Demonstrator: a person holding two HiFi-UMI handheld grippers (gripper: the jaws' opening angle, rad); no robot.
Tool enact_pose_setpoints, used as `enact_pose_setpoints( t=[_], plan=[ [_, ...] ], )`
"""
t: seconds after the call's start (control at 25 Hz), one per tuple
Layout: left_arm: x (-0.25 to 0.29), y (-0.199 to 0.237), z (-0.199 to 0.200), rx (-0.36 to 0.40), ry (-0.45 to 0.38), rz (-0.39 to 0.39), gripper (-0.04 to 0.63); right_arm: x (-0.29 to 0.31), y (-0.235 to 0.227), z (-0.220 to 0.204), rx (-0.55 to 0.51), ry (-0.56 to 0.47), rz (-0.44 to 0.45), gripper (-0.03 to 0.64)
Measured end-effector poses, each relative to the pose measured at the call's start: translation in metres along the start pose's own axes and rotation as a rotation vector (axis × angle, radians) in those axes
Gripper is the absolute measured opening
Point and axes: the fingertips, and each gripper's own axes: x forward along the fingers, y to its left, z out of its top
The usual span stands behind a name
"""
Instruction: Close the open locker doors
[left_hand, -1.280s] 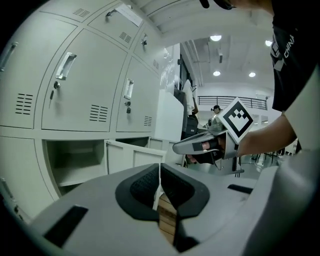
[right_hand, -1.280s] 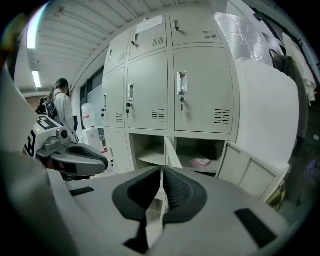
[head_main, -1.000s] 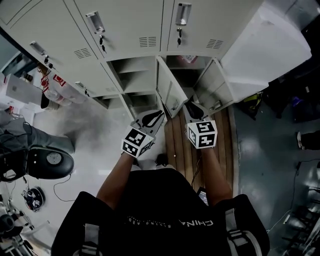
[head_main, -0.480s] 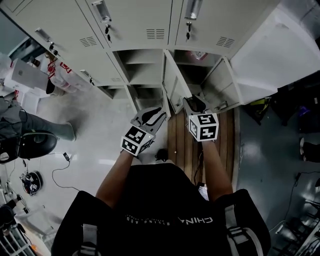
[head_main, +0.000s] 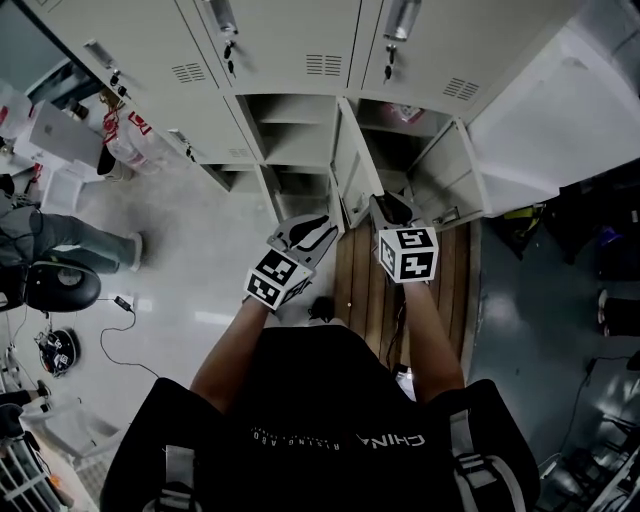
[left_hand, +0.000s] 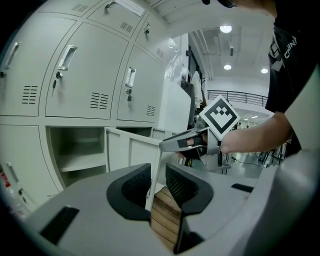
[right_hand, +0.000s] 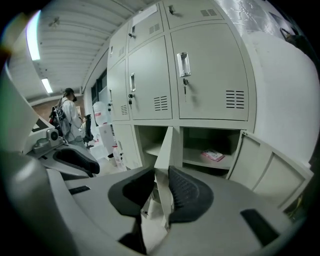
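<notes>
- The middle locker door (right_hand: 165, 145) stands swung fully out, edge-on to the person, between the two open lower compartments. Its hinge seems to sit on the divider, so it probably shuts the left compartment. It is likely being tackled first because its free edge is nearest both hands.
- The second open door (head_main: 450, 185) hangs out to the right of the right compartment, well apart from either gripper, and looks reserved for afterwards.
- The right gripper (right_hand: 161, 187) has its jaws spread astride the middle door's free edge. They have just been closing in, yet no pad visibly presses on the metal, so this looks like a loose straddle to steer the panel.
- The left gripper (left_hand: 157, 182) faces the same edge from the other side. Its jaws are parted and have just been opening, with the edge showing in the gap and space on either side. It pinches nothing.
- A pink packet (right_hand: 213, 155) lies well back on the right compartment's shelf, so it should not obstruct closing.
- The upper lockers (head_main: 290, 40) are already shut.
</notes>
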Motion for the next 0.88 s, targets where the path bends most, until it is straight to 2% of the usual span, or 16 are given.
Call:
enact_pose_setpoints(
  t=[0.32,0.56,0.88],
  plan=[
    [0.007,0.0,-0.005,0.05,0.03,0.045,0.086,0.003,0.019,0.0,-0.006,0.01,0.048,0.107],
    [0.022,0.008,-0.023,0.066,0.061,0.057,0.111,0.011,0.052,0.001,-0.004,0.03,0.073,0.109],
    [0.012,0.046,-0.028,0.064,0.046,0.105,0.118,0.031,0.099,0.011,0.006,0.042,0.105,0.103]
  ],
)
